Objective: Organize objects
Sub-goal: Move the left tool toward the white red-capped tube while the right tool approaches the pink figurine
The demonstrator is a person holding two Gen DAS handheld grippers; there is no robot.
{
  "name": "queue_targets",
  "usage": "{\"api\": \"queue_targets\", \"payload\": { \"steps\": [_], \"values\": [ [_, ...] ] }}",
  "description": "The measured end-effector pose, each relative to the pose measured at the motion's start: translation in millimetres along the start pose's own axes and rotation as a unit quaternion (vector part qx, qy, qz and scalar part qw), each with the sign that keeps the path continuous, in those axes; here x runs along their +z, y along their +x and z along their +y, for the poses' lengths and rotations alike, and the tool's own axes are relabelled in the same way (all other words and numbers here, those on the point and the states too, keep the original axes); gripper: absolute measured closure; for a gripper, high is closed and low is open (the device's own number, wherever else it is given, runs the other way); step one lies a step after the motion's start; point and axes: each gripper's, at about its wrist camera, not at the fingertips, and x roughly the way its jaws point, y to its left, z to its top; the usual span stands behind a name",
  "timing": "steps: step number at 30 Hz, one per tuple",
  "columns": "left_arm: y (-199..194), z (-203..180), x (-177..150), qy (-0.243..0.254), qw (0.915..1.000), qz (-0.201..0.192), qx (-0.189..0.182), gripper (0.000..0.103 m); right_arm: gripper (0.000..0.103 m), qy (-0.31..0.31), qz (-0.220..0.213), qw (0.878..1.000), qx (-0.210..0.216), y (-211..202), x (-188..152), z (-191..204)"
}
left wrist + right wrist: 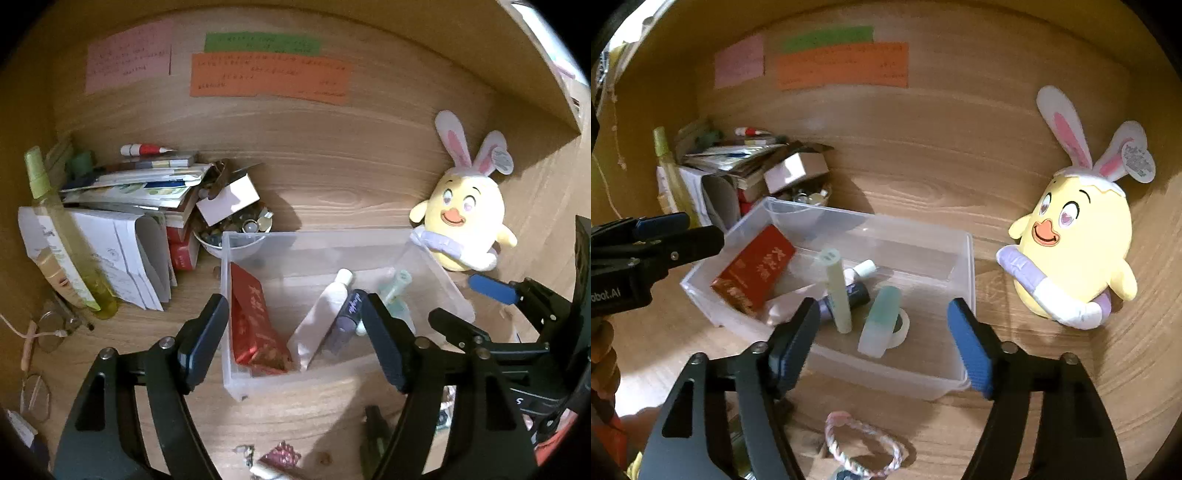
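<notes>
Both the left gripper (295, 339) and right gripper (882, 343) gape wide and empty; the braided bracelet (866, 448) lies at the right view's lower centre, nearest the right gripper, outside the clear bin (966, 295).

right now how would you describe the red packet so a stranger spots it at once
Find the clear plastic bin on the wooden desk. The red packet leans against its left end, beside a white tube. It is the only red, flat thing inside, with gold lettering.

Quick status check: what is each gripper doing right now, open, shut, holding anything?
Left gripper: open, holding nothing, above the clear bin.
Right gripper: open, holding nothing, also above the bin.
</notes>
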Motion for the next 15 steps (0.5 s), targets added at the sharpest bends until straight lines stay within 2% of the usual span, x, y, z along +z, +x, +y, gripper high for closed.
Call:
{"api": "queue_targets", "payload": {
  "steps": [1,3,8,15],
  "values": [
    [-3,0,-1,-0.001,1.0,0.0,0.0,0.017,0.028,0.0,-0.002,1.0,0.0,-3,-1,1],
    [-8,0,-5,-0.004,1.0,-0.003,0.001,0.01,0.027,0.002,-0.006,1.0,-0.001,-10,-3,1],
    [-18,6,-14,-0.011,0.9999,-0.002,0.002,0.009,0.021,0.009,-0.016,1.0,0.002,-27,-9,-3],
    [-14,21,-38,-0.029,0.9991,0.032,0.006,0.008,0.02,0.023,-0.014,1.0,0.003,-39,-25,-11]
  ]
}}
